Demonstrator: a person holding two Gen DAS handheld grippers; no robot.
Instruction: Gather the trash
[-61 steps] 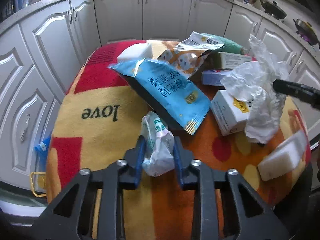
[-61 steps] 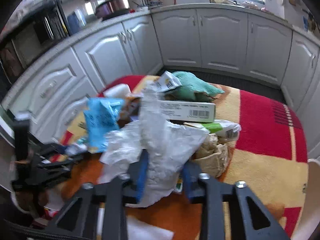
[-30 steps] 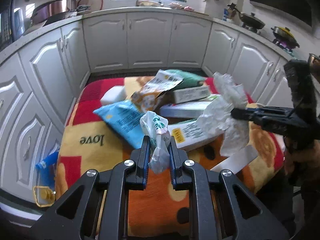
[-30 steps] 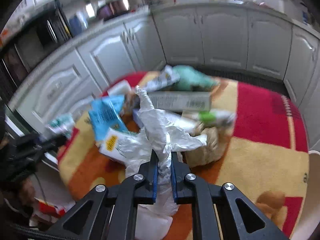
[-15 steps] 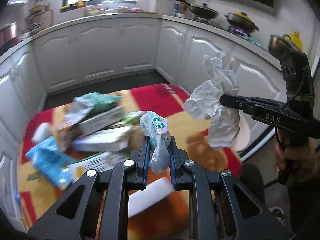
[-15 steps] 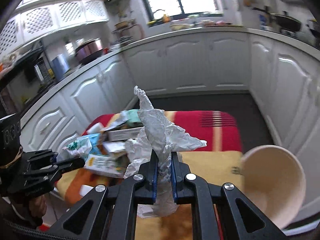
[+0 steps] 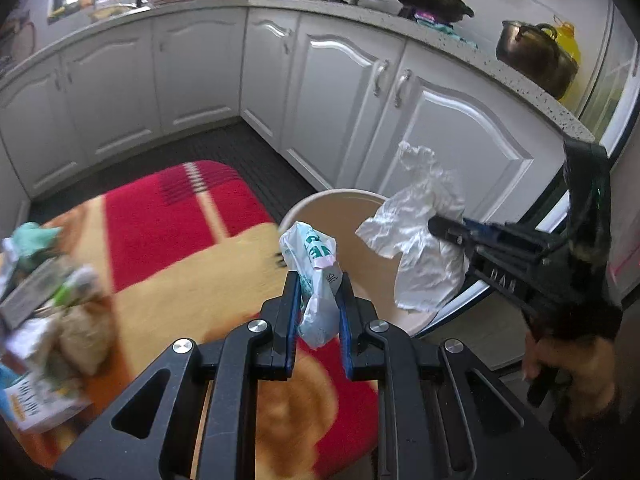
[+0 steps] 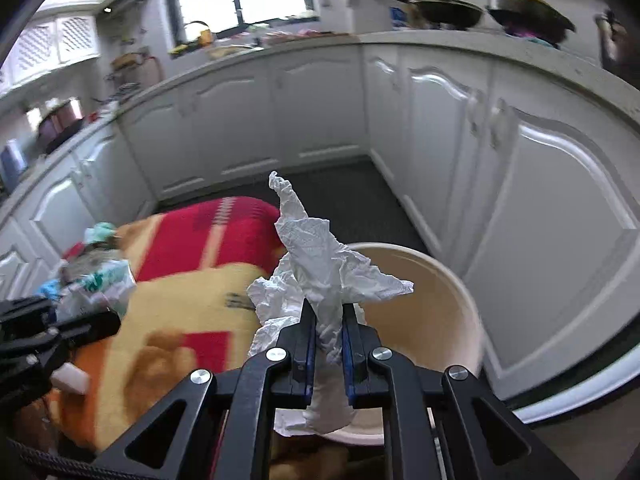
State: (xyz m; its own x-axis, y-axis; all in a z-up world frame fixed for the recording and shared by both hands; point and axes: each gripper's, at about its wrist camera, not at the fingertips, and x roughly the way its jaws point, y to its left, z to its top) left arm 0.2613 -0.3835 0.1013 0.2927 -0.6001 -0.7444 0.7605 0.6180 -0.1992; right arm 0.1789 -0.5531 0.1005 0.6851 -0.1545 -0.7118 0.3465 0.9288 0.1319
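Kitchen, blurred blanket – left hand-held gripper clamps wrapper, right hand-held gripper clamps tissue – bin half-hidden.

A small white plastic bag printed in green is pinched between the jaws of the left gripper, its crumpled top standing above them and its lower end hanging below. A crumpled white paper towel is clamped in the shut jaws of the right gripper, with a twisted tip pointing to 12 o'clock and loose folds spread to 3 and 9 o'clock. A round cream bin stands open on the floor just beyond the tabletop's edge, behind both held pieces. More trash, including boxes and wrappers, is heaped at 9 o'clock on the tabletop, blurred.
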